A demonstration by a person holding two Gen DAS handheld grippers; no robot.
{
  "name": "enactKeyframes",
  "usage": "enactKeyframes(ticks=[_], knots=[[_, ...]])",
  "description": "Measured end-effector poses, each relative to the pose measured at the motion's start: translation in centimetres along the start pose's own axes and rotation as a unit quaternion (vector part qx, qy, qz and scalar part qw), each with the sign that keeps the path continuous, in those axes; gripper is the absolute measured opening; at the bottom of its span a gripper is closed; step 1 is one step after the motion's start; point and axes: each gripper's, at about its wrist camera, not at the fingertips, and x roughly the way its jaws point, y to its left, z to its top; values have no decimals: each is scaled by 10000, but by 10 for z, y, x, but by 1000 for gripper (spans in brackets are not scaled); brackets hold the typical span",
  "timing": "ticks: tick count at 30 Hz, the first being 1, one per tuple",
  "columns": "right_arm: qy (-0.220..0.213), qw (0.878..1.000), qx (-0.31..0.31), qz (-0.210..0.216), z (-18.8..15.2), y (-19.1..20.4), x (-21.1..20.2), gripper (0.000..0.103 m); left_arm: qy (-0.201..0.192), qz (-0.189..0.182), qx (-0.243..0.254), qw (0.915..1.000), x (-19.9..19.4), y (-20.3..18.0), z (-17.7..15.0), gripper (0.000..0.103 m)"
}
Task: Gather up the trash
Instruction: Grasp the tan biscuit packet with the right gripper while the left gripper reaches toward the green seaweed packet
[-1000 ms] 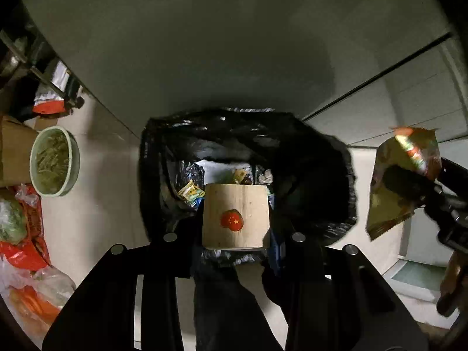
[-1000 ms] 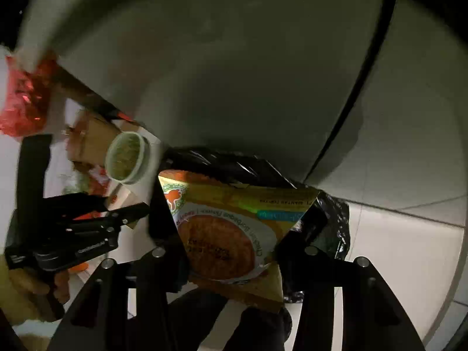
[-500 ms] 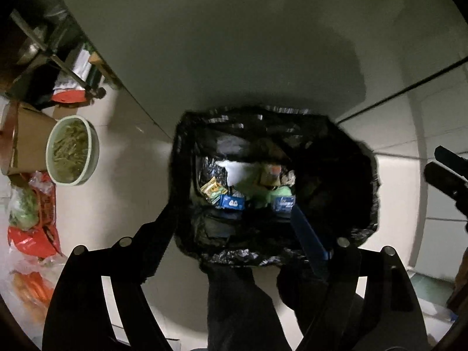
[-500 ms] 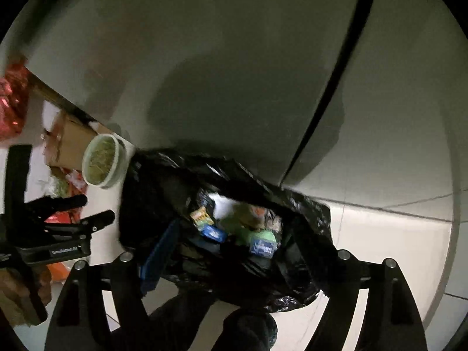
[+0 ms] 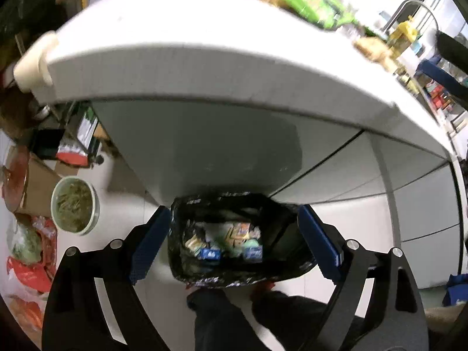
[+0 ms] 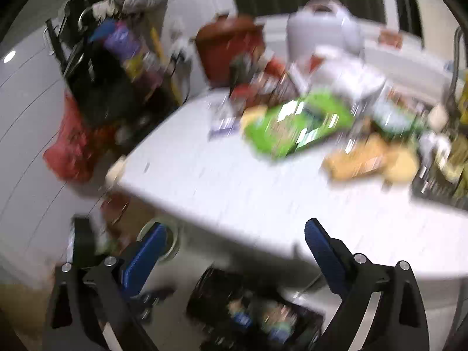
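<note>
The left hand-held gripper point(image 5: 234, 234) is opening, its blue pads wide apart with nothing between them, above the black plastic trash bag point(image 5: 280, 219) on the floor against the white bench point(image 5: 181, 67); the bag holds crumpled colourful wrappers point(image 5: 225, 241). The right hand-held gripper point(image 6: 234, 242) is also opening and empty, facing the blurred bench top where a green snack packet point(image 6: 295, 122) lies.

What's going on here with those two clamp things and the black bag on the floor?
A person is clearing trash with a handheld gripper in each hand. The left gripper and right gripper are both empty, jaws opening. Wrappers already lie in the black trash bag. More litter, such as a green packet, waits on the white table.
</note>
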Motion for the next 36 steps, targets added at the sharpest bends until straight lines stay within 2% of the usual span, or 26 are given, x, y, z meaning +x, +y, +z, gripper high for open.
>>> enactKeyframes(ticks=[1, 4, 8, 12, 17, 20, 22, 25, 28, 30, 33, 36], knots=[[4, 9990, 42, -455, 10, -9, 6, 95, -71, 24, 31, 10000, -4, -2, 2, 86], [-151, 9923, 4, -1232, 24, -32, 20, 97, -240, 51, 81, 9997, -12, -4, 8, 86], [-67, 9799, -795, -1827, 23, -51, 48, 97, -269, 98, -41, 9996, -16, 3, 9, 86], [71, 9739, -1354, -1819, 23, -60, 67, 97, -153, 177, -250, 9994, -15, 10, 2, 86], [351, 9770, -1193, -1735, 29, -78, 91, 97, -75, 187, -413, 9989, -14, 12, -1, 86], [402, 9816, -1109, -1498, 32, -85, 93, 79, -120, 193, -329, 9992, -17, 7, 1, 86], [392, 9859, -993, -1288, 36, -87, 88, 75, -206, 179, -225, 9994, -21, 1, 5, 86], [213, 9890, -876, -1169, 39, -85, 68, 74, -349, 112, -71, 9993, -27, -7, 19, 86], [-88, 9928, -652, -1001, 41, -81, 33, 74, -617, 156, 397, 9972, -33, -26, 42, 86], [-249, 9942, -504, -912, 38, -82, 10, 74, -859, 269, 992, 9910, -36, -45, 60, 86], [-368, 9956, -263, -819, 28, -85, -17, 74, -1131, 159, 2108, 9708, -36, -79, 95, 86], [-435, 9961, 87, -761, 16, -91, -36, 74, -1430, 108, 3265, 9343, -30, -113, 128, 86]])
